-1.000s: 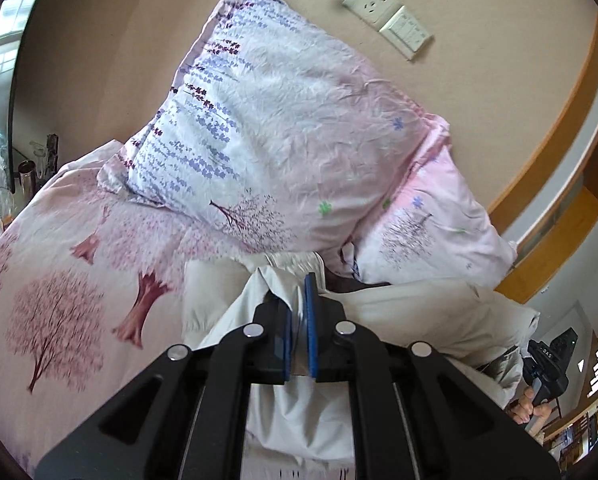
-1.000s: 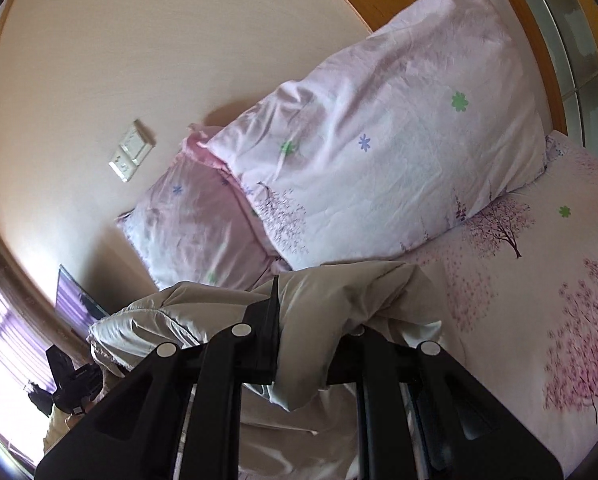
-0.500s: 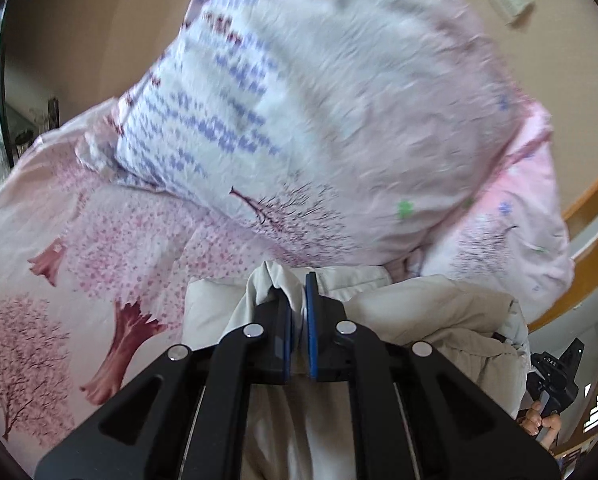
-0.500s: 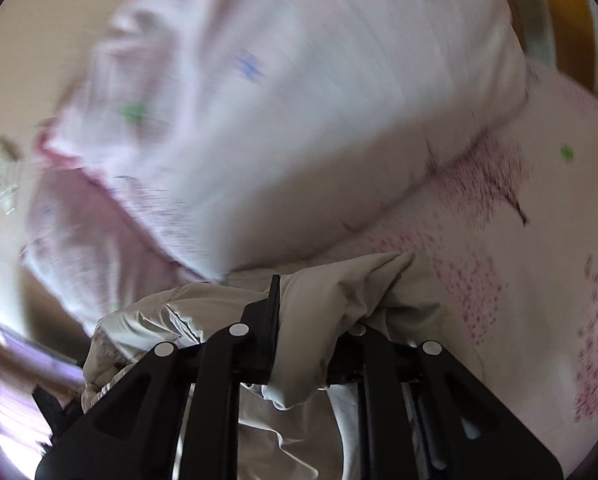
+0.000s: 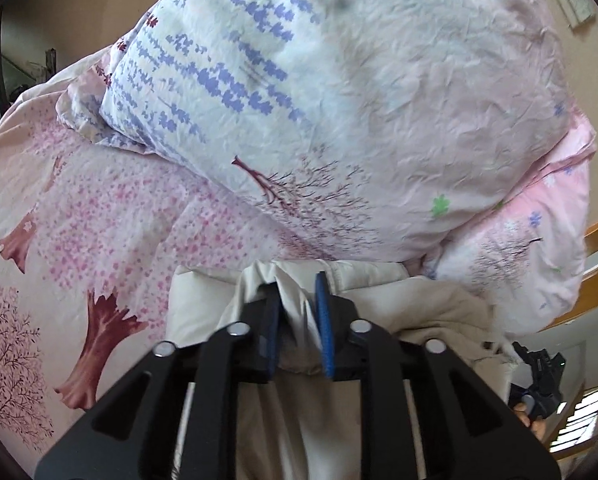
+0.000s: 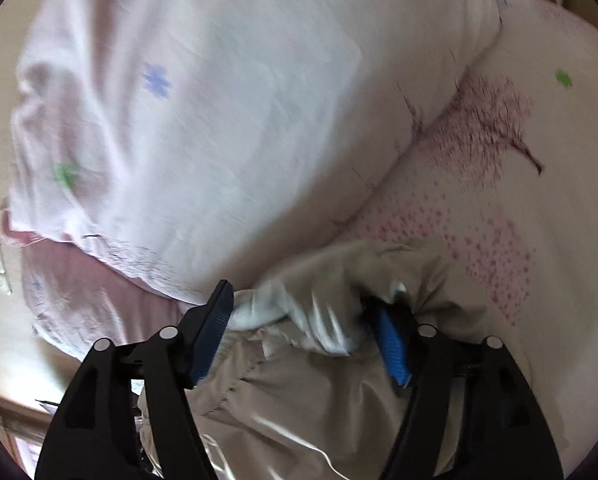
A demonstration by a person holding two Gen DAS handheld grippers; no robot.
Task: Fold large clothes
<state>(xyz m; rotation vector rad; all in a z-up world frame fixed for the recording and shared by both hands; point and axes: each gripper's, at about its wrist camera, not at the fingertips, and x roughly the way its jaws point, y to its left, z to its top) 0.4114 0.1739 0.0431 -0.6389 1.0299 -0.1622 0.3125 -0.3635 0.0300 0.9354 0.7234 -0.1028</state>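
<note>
**Letting go at the pillows: where the fold could come undone**

We have both grippers at the far edge of the beige padded coat (image 5: 383, 292), which lies on the tree-printed bedspread (image 5: 111, 216) right up against the pillows (image 5: 379, 92). In the left wrist view, our left gripper (image 5: 298, 304) has its jaws narrowly parted with a ridge of the coat's edge standing between the blue pads; the cloth fills most of the gap, and we cannot tell whether the pads are gripping it or only flanking it. In the right wrist view, our right gripper (image 6: 299, 320) has its jaws spread wide, with a bunched hump of the coat (image 6: 331, 304) loose between them and draped over the right-hand finger (image 6: 393, 354).

We judge the risks as follows:

- That draped cloth may catch on the right-hand finger. If we pull back now, it would drag the edge along and spoil the fold.
- The coat is slick and puffy, so a released fold may spring open or slide.
- The edge sits just ahead of the jaws against the lower pillow (image 6: 227, 128); pushing further forward would ride it up the pillow or crumple it.
- If our left gripper has a hold while the right has none, any sideways pull would skew the edge.

The right wrist view is blurred, so fine contact there is uncertain.
</note>
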